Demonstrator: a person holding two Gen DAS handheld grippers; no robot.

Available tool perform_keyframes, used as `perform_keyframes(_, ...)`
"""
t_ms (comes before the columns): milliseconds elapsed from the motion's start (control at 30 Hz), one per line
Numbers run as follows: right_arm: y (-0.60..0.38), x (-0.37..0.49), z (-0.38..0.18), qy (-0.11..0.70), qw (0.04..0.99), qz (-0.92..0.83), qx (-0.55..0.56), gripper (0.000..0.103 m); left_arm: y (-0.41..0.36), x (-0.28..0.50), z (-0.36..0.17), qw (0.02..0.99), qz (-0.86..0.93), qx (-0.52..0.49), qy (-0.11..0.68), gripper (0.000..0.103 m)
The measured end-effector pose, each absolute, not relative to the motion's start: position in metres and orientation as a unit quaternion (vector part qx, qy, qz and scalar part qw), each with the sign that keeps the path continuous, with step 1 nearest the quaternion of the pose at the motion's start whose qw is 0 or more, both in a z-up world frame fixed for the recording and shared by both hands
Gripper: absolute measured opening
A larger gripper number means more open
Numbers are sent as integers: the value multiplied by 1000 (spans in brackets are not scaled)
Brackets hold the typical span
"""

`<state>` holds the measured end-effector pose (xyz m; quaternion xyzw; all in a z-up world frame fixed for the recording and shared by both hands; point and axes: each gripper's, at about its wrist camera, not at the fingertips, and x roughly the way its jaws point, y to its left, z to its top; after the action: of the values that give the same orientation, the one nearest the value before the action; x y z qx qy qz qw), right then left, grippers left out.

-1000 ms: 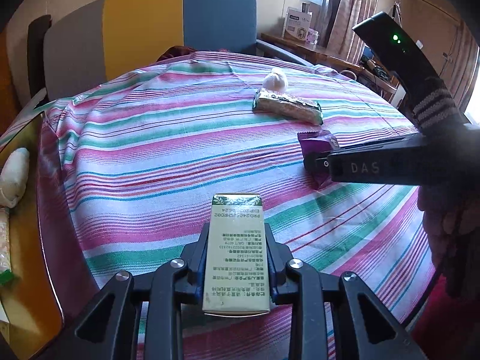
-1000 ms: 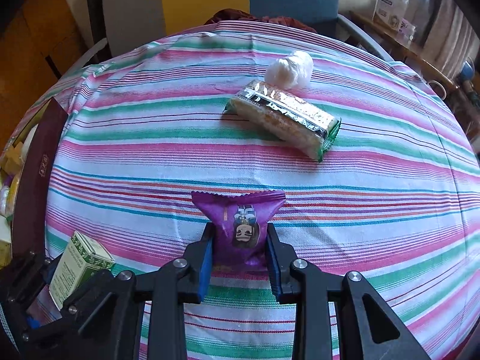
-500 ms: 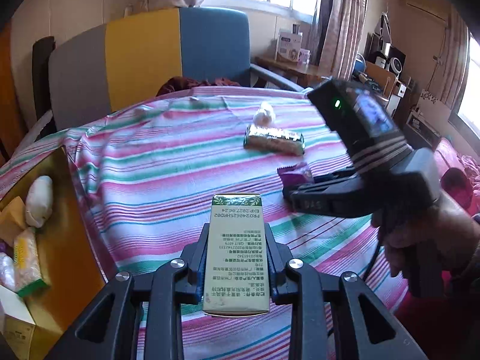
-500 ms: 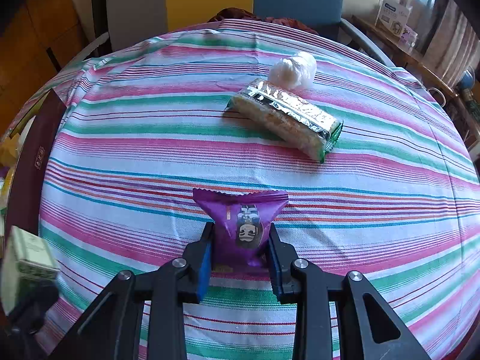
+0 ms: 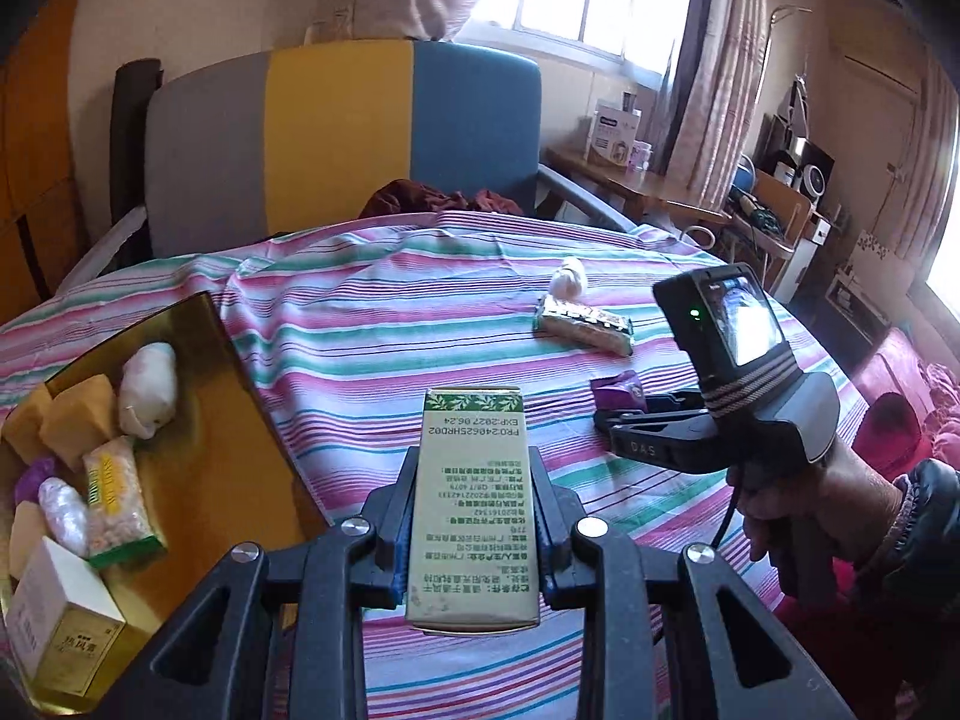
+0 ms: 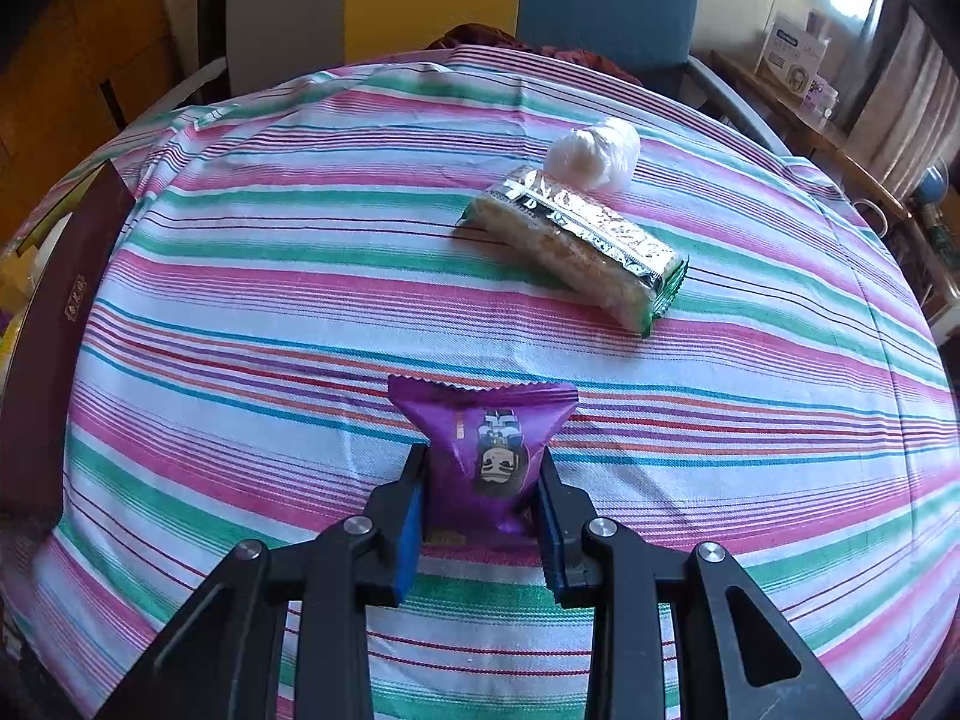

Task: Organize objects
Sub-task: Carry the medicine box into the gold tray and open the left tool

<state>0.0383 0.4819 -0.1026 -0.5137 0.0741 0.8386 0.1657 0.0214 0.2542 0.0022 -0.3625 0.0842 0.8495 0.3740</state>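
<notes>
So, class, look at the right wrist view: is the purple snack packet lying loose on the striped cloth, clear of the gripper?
No, the purple snack packet is clamped between the pads of the right gripper.

A round table covered by a cotton cloth with pink, green, white and blue stripes [image 6: 300,276] carries everything. Near the middle of the cloth lies a long cereal bar in a silver and green foil wrapper [image 6: 576,246]; this bar is the landmark. Just behind the bar, at its far end and touching it or almost, sits a small white ball of crumpled plastic [image 6: 597,153]. Well apart to the left of the bar, at the edge of the table, stands an open box with a golden inside and a dark brown outer wall [image 5: 240,420].
</notes>
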Motion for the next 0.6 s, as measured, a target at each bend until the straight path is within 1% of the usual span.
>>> perform_keyframes(367, 480, 40, -103, 59, 166, 841, -511, 32, 204, 0, 6, 337, 864, -371, 49, 29)
perform_keyframes(600, 477, 40, -103, 52, 169, 841, -511, 32, 130, -32, 9, 290, 876, -384, 0, 29)
